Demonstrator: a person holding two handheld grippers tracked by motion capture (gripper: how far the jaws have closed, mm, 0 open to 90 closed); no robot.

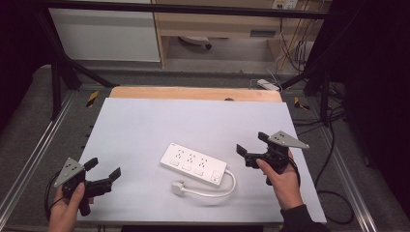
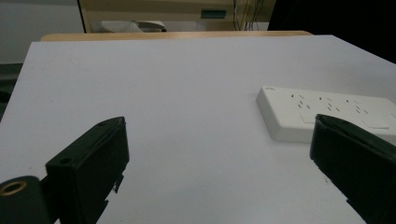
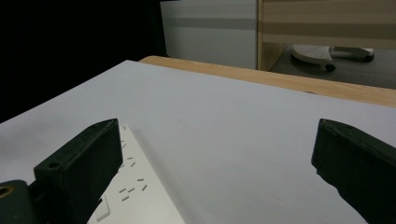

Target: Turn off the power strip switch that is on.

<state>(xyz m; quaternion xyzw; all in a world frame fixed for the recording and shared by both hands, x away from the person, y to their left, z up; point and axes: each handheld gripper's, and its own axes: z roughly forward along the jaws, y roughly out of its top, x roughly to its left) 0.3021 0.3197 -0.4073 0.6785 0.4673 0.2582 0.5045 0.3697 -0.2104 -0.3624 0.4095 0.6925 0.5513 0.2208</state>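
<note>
A white power strip [image 1: 193, 163] lies at the middle of the white table top [image 1: 145, 125], its white cable [image 1: 227, 189] curling round to a plug [image 1: 177, 187] in front of it. My left gripper [image 1: 103, 170] hovers open near the front left corner, well left of the strip, held by a hand. In the left gripper view [image 2: 219, 154] the strip [image 2: 327, 114] lies ahead on the right, partly behind the right jaw. My right gripper [image 1: 252, 145] is open just right of the strip. The right gripper view [image 3: 215, 158] has the strip [image 3: 133, 191] beside its left jaw.
A wooden table edge [image 1: 193, 93] runs along the back. Black frame bars [image 1: 63, 63] and cables [image 1: 333, 159] flank the table. A second white power strip [image 1: 267, 85] lies on the floor behind. Cabinets [image 1: 104, 34] stand at the back.
</note>
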